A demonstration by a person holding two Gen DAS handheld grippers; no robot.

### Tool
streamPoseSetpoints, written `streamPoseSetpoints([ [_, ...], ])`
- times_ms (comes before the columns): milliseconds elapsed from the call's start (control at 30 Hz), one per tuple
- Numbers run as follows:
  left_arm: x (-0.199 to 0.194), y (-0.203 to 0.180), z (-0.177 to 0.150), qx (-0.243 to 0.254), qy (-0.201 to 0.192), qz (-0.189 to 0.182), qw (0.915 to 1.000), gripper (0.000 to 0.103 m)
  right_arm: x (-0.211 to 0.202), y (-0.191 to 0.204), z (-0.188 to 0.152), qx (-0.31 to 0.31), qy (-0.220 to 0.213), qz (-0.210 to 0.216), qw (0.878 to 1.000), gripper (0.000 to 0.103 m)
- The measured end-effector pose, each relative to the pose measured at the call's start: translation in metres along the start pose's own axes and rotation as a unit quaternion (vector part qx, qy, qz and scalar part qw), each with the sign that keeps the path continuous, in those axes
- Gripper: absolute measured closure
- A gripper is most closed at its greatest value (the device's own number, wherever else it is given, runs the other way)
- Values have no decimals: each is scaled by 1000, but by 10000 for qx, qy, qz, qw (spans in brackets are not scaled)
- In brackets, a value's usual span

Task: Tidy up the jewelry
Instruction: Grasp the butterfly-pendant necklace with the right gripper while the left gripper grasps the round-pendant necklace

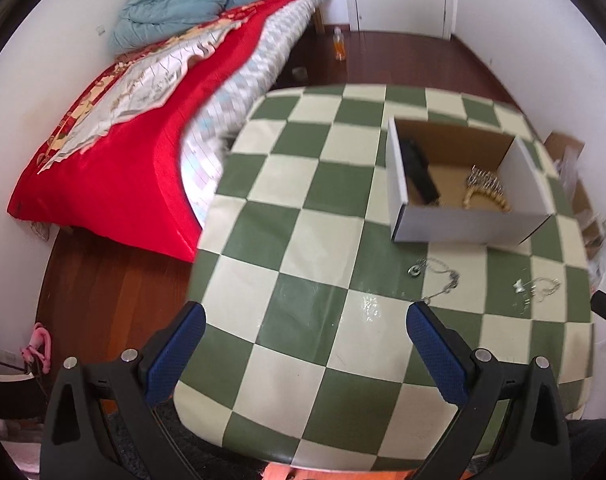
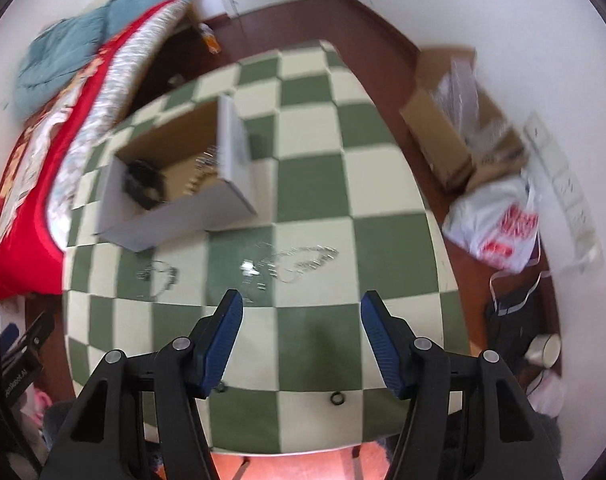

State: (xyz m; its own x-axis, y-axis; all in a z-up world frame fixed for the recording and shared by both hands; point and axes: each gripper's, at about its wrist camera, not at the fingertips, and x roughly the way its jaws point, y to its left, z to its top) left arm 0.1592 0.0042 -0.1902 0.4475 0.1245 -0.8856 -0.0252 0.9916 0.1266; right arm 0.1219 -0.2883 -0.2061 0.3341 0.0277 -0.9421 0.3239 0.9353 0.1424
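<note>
An open white cardboard box [image 1: 399, 184] [image 2: 191, 216] stands on the green-and-cream checkered table [image 1: 303, 240] [image 2: 311, 184]. Inside lie a black item [image 1: 419, 172] [image 2: 143, 184] and a gold beaded piece [image 1: 487, 192]. In front of the box a thin silver chain [image 1: 439, 276] [image 2: 161, 274] and a second silver necklace [image 1: 537, 288] [image 2: 303, 260] rest on the table. A small dark ring [image 2: 337, 397] sits near the front edge. My left gripper [image 1: 305, 316] is open above the table, left of the chains. My right gripper [image 2: 301, 308] is open just short of the second necklace.
A bed with a red cover [image 1: 115, 152] and blue quilt [image 1: 191, 0] runs along the table's left side. Cardboard boxes [image 2: 443, 128] and a white plastic bag [image 2: 499, 224] lie on the wooden floor to the right. A bottle [image 1: 339, 44] stands by the far wall.
</note>
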Motion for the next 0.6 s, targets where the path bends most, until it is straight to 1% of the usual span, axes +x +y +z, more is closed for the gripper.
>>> streamPoseSetpoints([
  [33,9,-3,0,20,64,12,10000,1,11,-6,0,61,99,67,9999,39],
  [100,22,-9,0,43,169,24,9998,1,31,-6,1,9,277,69,9996,38],
  [133,26,-10,1,45,200,21,9998,1,39,-3,2,-54,309,68,9995,31],
  [167,32,-12,2,36,256,18,9997,1,50,3,2,-212,350,-8,9992,21],
  [200,39,-15,3,35,311,-8,9995,1,58,7,3,-308,357,-81,9989,18],
  [333,56,-26,8,61,429,-70,9990,1,84,22,8,-532,319,-287,9977,17],
  [400,61,-33,10,101,476,-170,9987,1,97,29,10,-583,349,-356,9971,17],
  [500,69,-45,12,193,555,-326,9977,1,109,36,10,-651,394,-472,9960,16],
  [533,71,-48,12,221,567,-341,9976,1,112,41,10,-755,358,-630,9945,16],
  [600,74,-57,13,306,584,-370,9971,1,113,46,9,-832,260,-685,9938,16],
])
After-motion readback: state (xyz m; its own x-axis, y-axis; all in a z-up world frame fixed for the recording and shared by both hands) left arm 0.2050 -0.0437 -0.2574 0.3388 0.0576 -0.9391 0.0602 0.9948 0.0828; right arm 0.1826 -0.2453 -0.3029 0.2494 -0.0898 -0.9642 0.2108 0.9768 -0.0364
